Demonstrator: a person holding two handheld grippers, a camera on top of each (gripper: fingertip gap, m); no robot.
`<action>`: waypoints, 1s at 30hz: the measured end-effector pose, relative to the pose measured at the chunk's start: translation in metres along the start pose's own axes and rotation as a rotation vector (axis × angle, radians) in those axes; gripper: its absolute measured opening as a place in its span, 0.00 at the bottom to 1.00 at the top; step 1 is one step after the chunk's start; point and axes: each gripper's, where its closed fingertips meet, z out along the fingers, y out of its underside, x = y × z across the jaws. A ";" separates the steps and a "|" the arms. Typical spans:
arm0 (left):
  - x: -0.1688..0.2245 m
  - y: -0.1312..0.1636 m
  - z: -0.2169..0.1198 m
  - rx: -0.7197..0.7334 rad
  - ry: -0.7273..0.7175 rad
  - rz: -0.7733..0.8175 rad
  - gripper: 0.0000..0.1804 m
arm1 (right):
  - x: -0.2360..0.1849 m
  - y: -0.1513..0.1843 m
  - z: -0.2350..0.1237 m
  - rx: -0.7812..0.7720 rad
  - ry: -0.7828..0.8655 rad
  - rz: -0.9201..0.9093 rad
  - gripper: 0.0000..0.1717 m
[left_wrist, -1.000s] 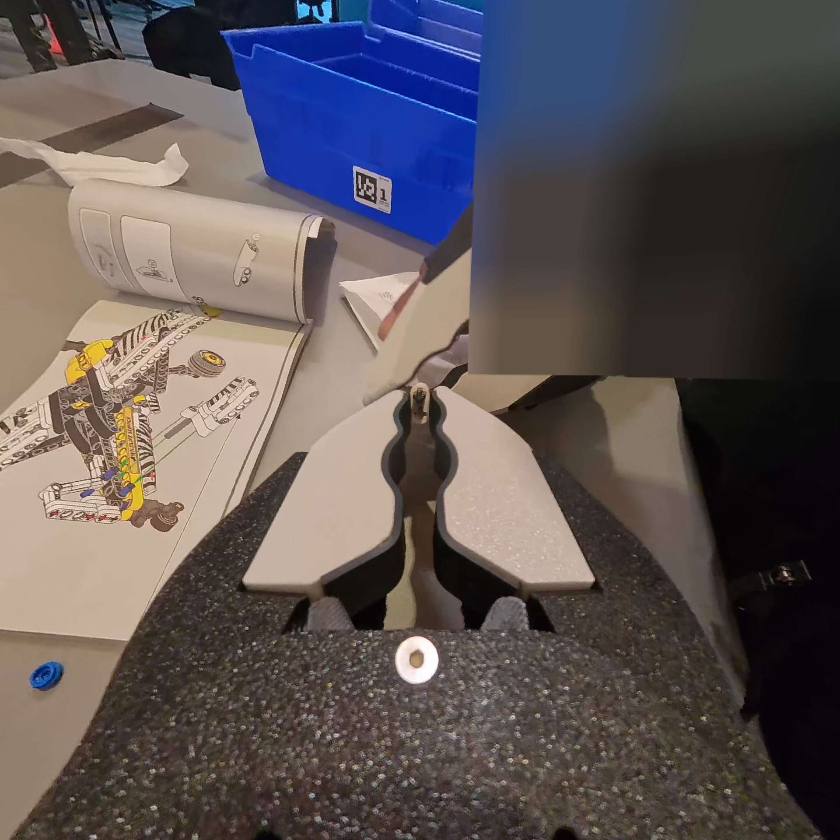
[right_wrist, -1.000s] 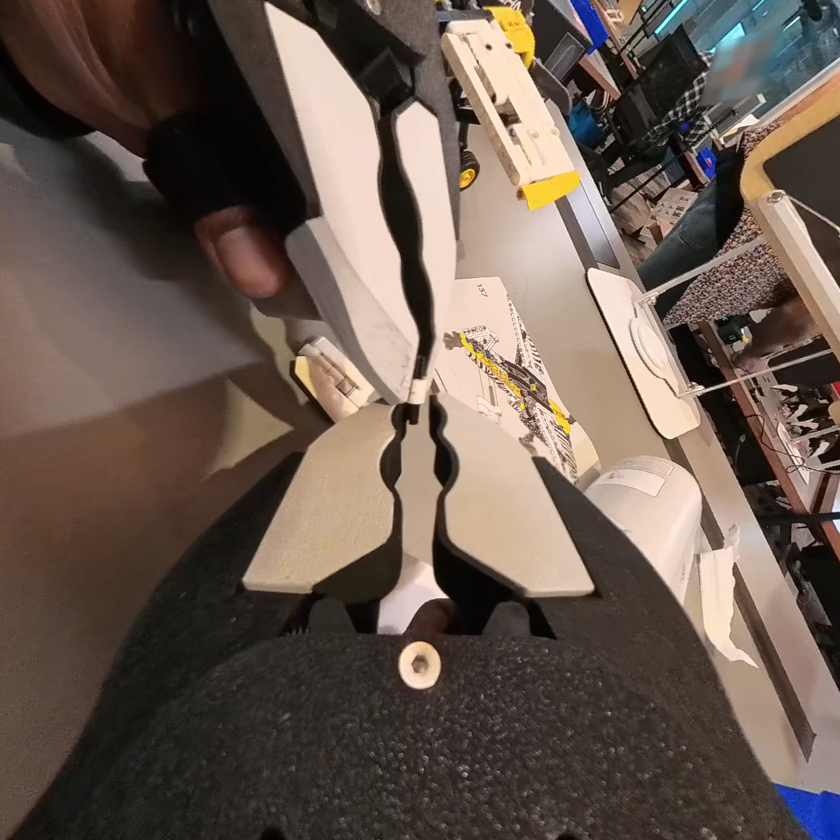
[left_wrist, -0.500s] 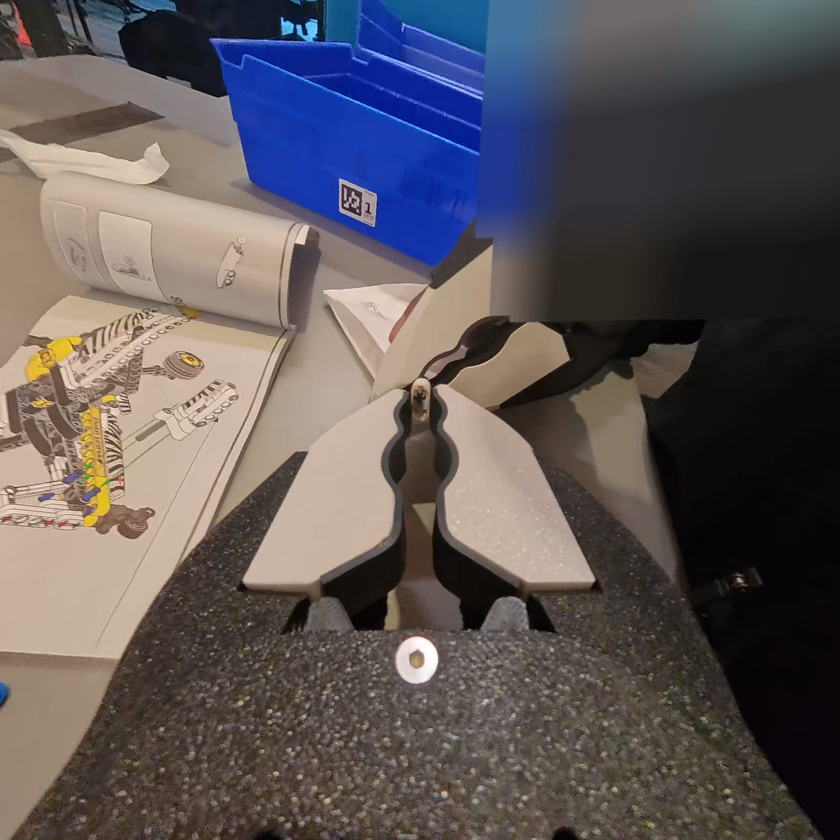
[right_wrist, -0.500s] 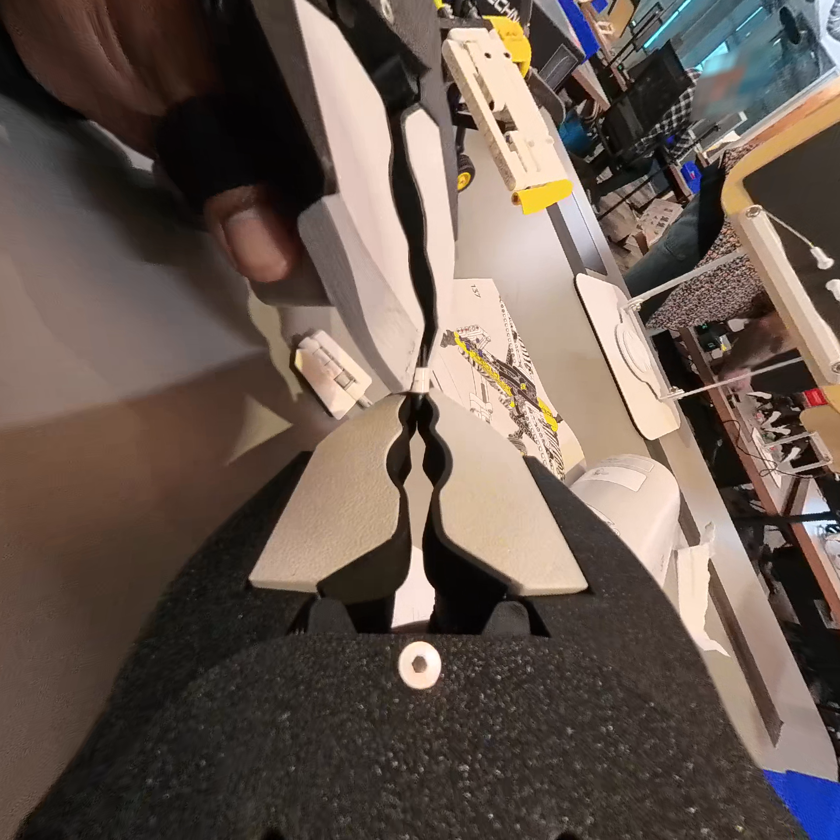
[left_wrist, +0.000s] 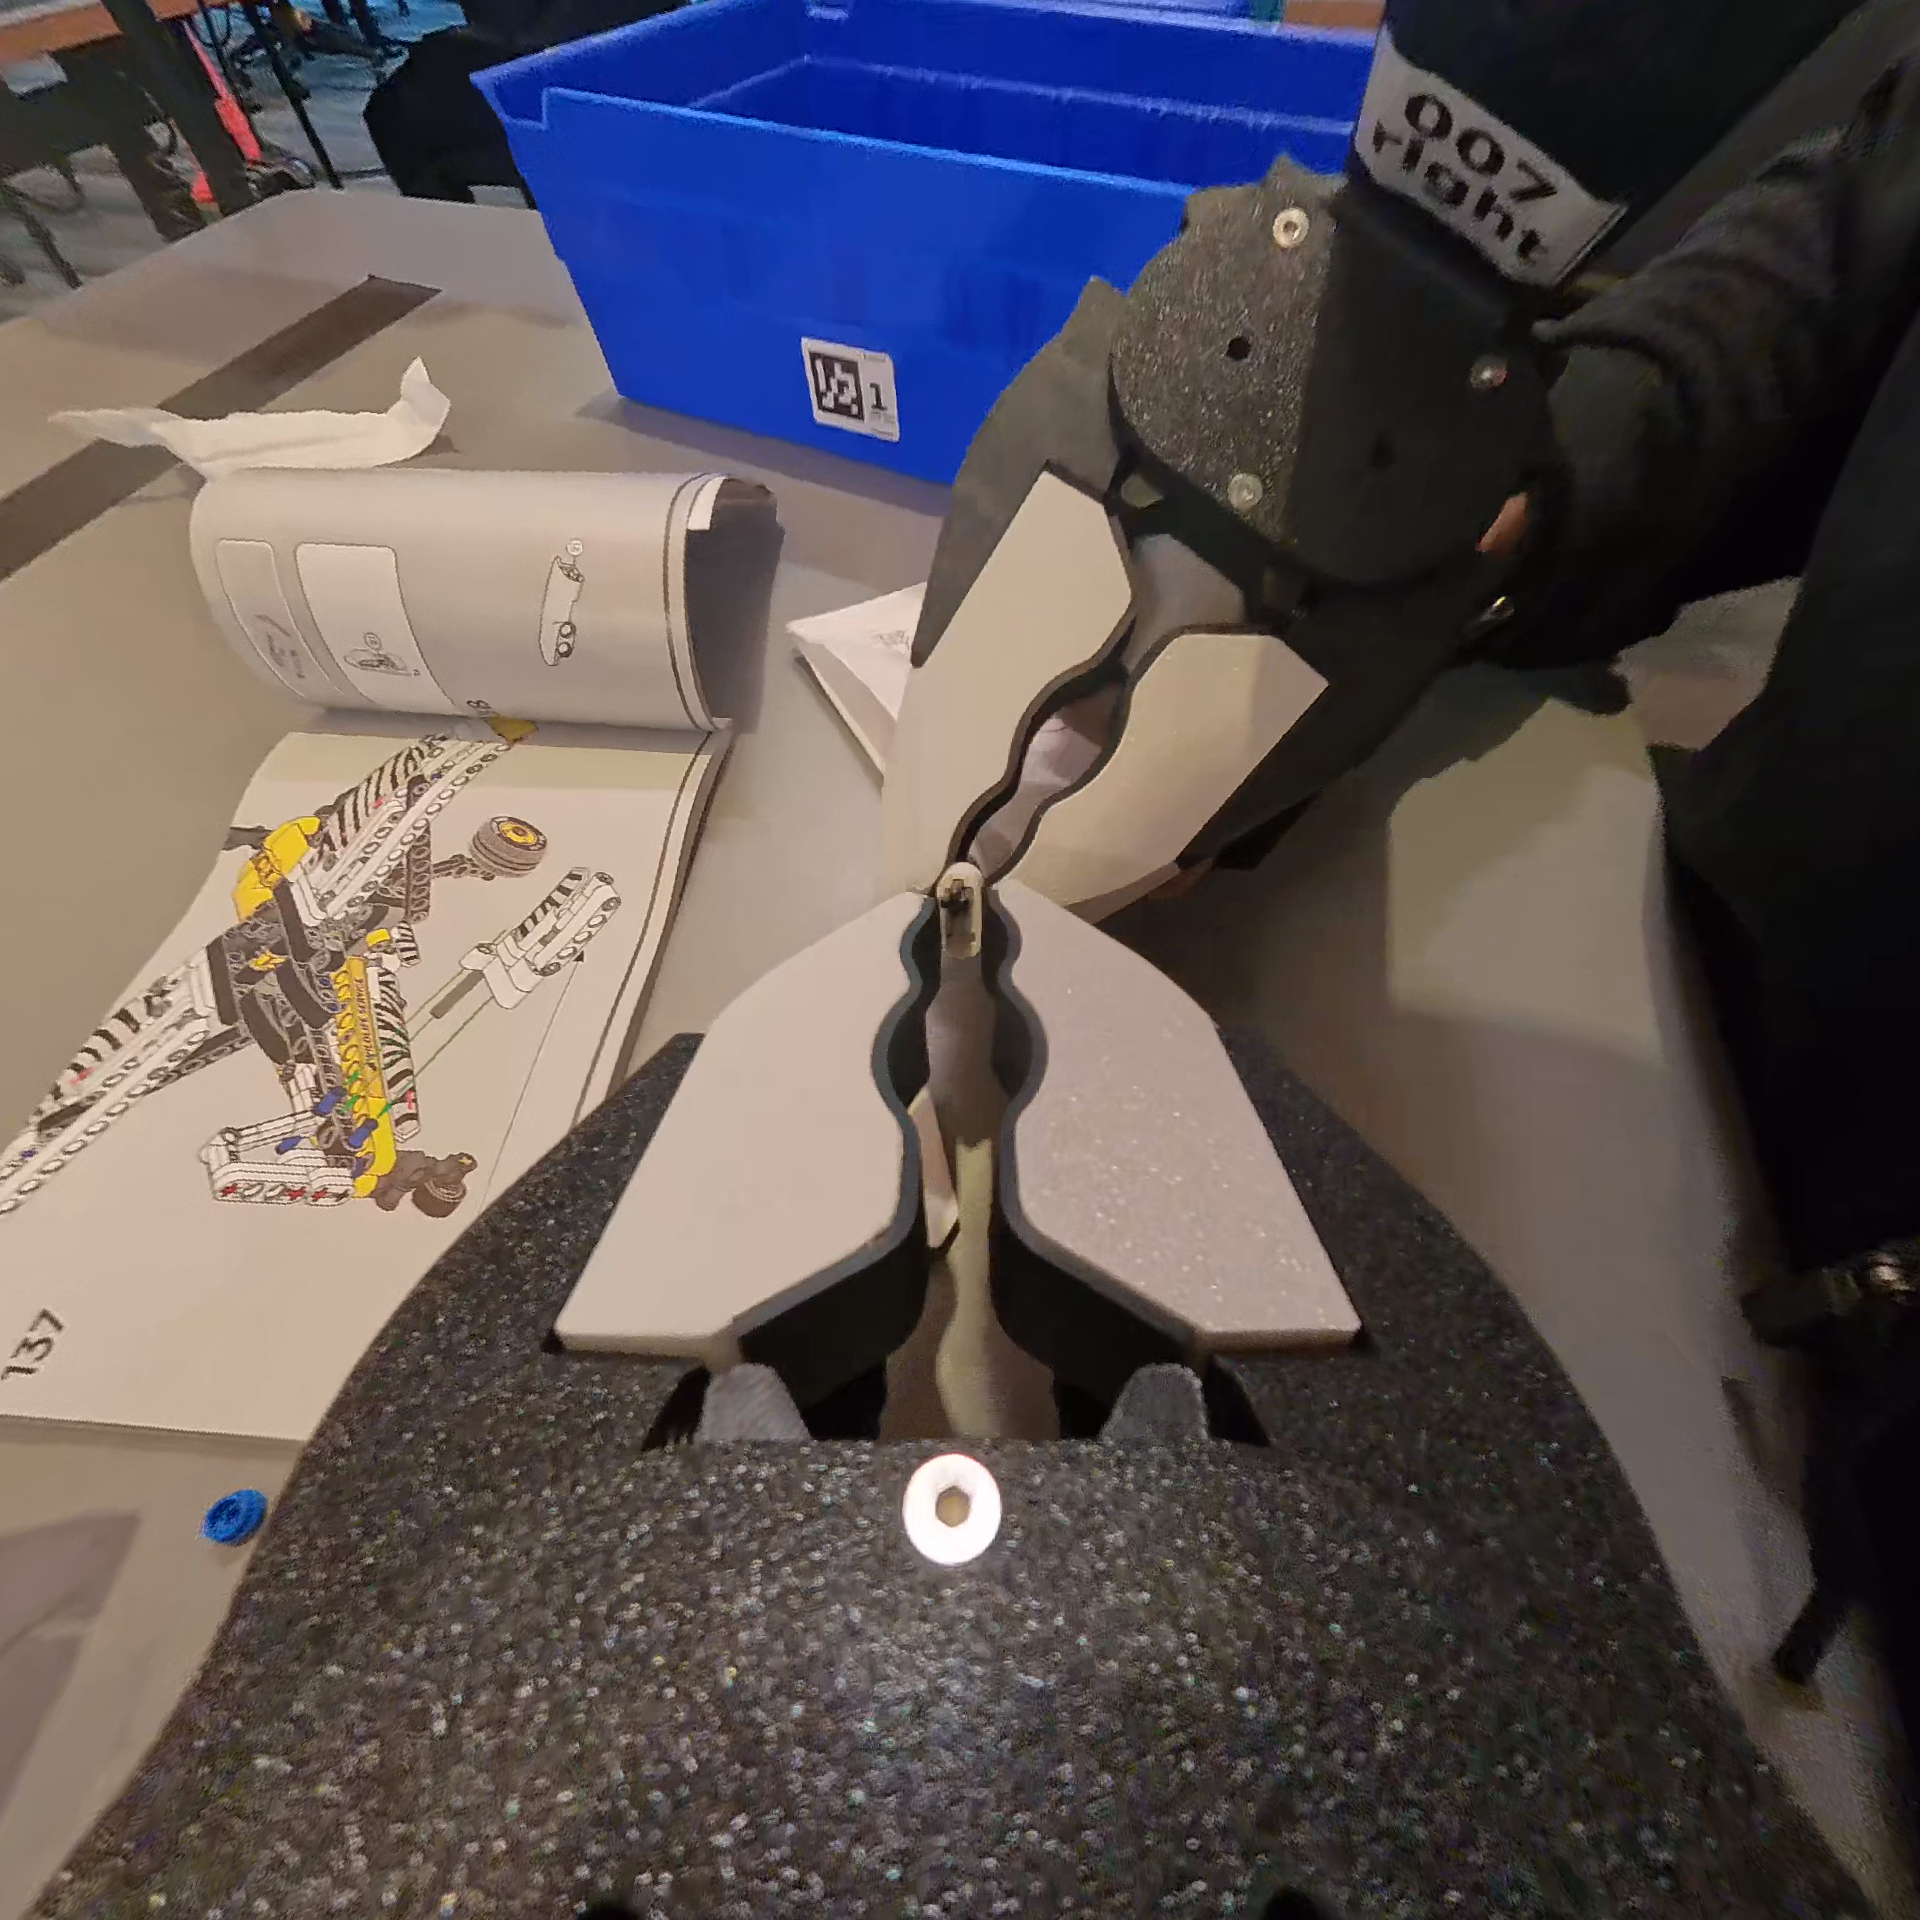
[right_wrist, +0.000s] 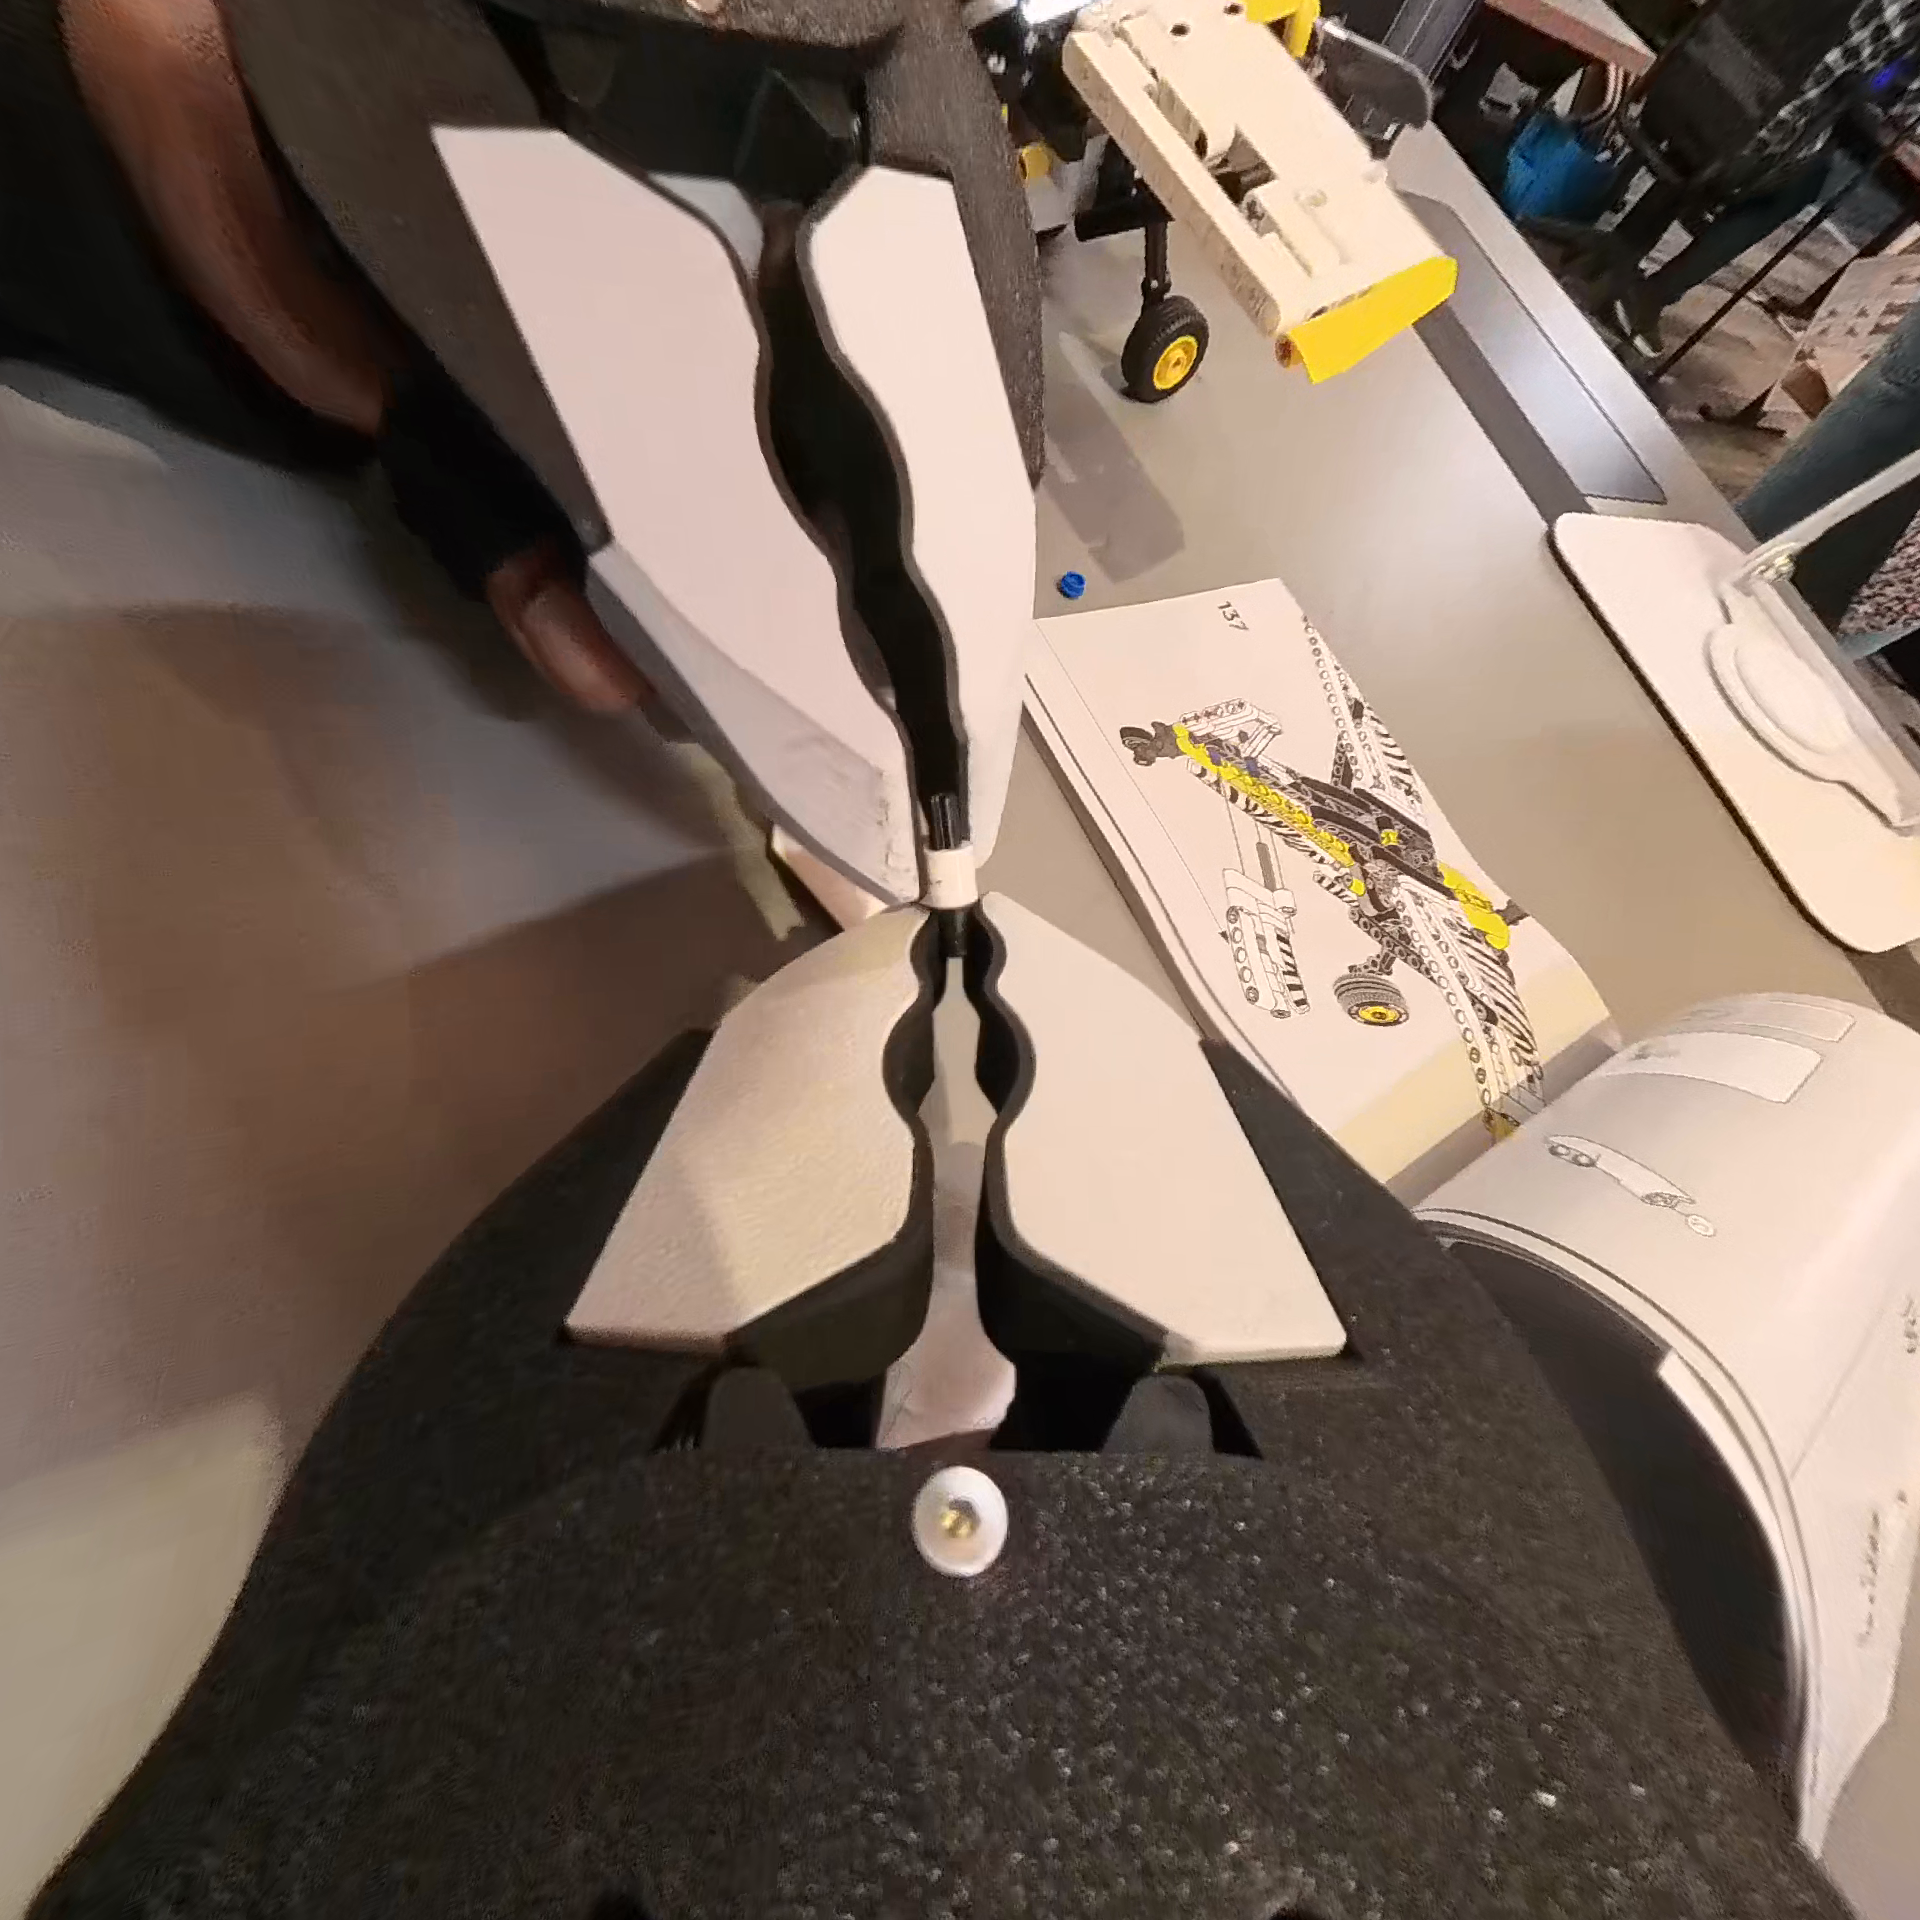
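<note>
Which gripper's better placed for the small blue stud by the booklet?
Left, probably: the small blue round stud lies beside the left gripper; right gripper is farther. Both grip a white-collared black pin.

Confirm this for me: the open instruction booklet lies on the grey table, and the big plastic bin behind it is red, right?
Not quite. The big plastic bin behind the open instruction booklet on the grey table is blue, not red; the left wrist view shows it.

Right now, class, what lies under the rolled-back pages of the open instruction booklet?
Under the rolled-back pages lies the booklet's flat open page, showing a yellow, black and white model drawing. The strip of that page directly beneath the roll is covered, as is the grey table below the booklet.
</note>
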 end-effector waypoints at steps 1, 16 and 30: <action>0.000 0.001 0.001 -0.009 -0.012 0.020 0.05 | 0.000 0.001 0.000 -0.008 0.015 -0.020 0.01; 0.002 0.012 0.004 -0.121 -0.080 0.242 0.05 | -0.002 0.009 0.001 -0.117 0.088 -0.238 0.02; 0.005 0.003 0.001 -0.071 -0.132 0.435 0.05 | -0.006 0.001 -0.007 -0.013 -0.019 -0.093 0.01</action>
